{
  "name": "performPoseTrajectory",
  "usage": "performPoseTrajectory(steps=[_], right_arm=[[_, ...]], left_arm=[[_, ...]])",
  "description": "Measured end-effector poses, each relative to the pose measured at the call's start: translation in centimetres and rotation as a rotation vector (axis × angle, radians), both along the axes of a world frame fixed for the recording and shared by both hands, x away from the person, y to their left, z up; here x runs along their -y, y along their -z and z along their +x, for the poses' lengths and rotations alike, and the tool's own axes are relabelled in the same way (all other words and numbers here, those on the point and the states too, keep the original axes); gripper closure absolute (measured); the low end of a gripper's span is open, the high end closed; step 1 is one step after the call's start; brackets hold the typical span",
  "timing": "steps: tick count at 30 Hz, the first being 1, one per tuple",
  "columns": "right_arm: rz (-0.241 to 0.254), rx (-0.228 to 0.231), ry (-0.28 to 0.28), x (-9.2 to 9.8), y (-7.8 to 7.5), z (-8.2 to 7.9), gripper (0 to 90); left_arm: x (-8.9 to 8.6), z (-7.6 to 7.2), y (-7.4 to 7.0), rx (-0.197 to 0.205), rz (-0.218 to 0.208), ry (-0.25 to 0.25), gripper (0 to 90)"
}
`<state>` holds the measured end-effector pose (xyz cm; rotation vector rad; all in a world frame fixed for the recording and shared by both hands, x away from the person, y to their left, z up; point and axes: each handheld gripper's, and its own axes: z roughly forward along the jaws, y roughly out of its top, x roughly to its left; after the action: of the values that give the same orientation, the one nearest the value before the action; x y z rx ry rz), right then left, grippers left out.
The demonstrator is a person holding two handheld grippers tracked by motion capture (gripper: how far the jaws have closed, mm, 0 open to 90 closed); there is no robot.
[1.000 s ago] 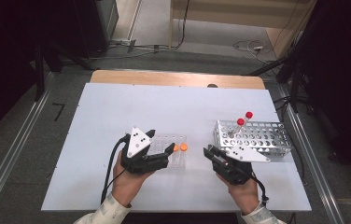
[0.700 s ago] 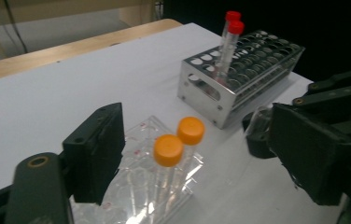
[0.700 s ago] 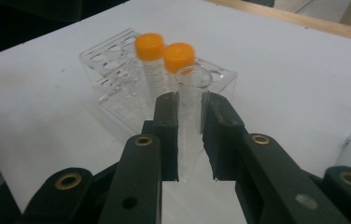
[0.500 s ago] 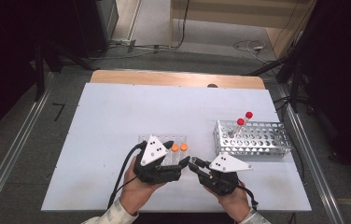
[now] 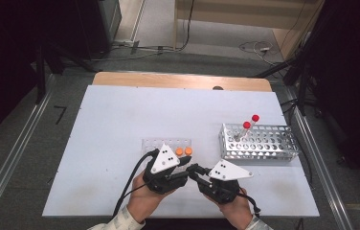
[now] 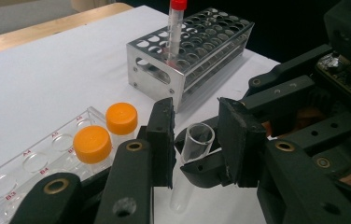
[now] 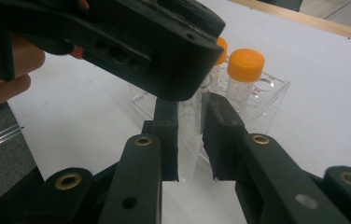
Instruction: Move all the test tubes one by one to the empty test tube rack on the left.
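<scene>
open tube (image 6: 197,140) between right claw (image 7: 190,140) pads

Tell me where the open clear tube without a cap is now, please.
In the left gripper view the clear tube stands upright between the left gripper jaws, clamped by the right gripper, right of the orange-capped vials.

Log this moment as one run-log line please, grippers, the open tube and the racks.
right gripper: shut on clear tube | left gripper: fingers closing around the tube's open top | orange-capped vials: in clear tray | red-capped tubes: in metal rack
</scene>
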<state>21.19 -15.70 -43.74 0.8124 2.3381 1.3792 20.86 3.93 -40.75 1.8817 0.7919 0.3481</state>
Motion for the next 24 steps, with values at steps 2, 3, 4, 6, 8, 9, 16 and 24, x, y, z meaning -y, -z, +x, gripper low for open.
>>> performPoseTrajectory(steps=[2, 3, 4, 6, 8, 9, 16, 24], right_arm=[[0.001, 0.002, -0.002, -0.08, 0.0, -0.05, 73.8], [0.003, 0.0, -0.005, -0.13, 0.0, -0.09, 73.8], [0.001, 0.003, -0.005, -0.17, 0.01, -0.11, 73.7], [0.0, 0.009, -0.005, -0.23, 0.01, -0.16, 73.7], [-0.003, 0.014, -0.001, -0.27, 0.03, -0.19, 73.7], [-0.005, 0.018, 0.001, -0.28, 0.03, -0.23, 73.7], [-0.002, 0.026, 0.013, -0.32, 0.12, -0.24, 73.8], [0.002, 0.02, 0.014, -0.35, 0.21, -0.19, 73.5]], left_arm=[[0.09, 0.03, 0.13, -0.004, 0.003, -0.001, 66.6], [0.13, 0.03, 0.18, -0.008, 0.005, 0.0, 66.6], [0.19, 0.04, 0.23, -0.009, 0.009, -0.002, 66.7], [0.24, 0.0, 0.32, -0.009, 0.013, -0.007, 68.3], [0.24, 0.01, 0.33, -0.008, 0.015, -0.012, 68.6], [0.21, 0.01, 0.32, -0.009, 0.015, -0.013, 68.6], [0.27, -0.05, 0.42, -0.01, 0.009, -0.012, 75.3], [0.33, -0.15, 0.45, 0.0, 0.021, -0.016, 76.8]])
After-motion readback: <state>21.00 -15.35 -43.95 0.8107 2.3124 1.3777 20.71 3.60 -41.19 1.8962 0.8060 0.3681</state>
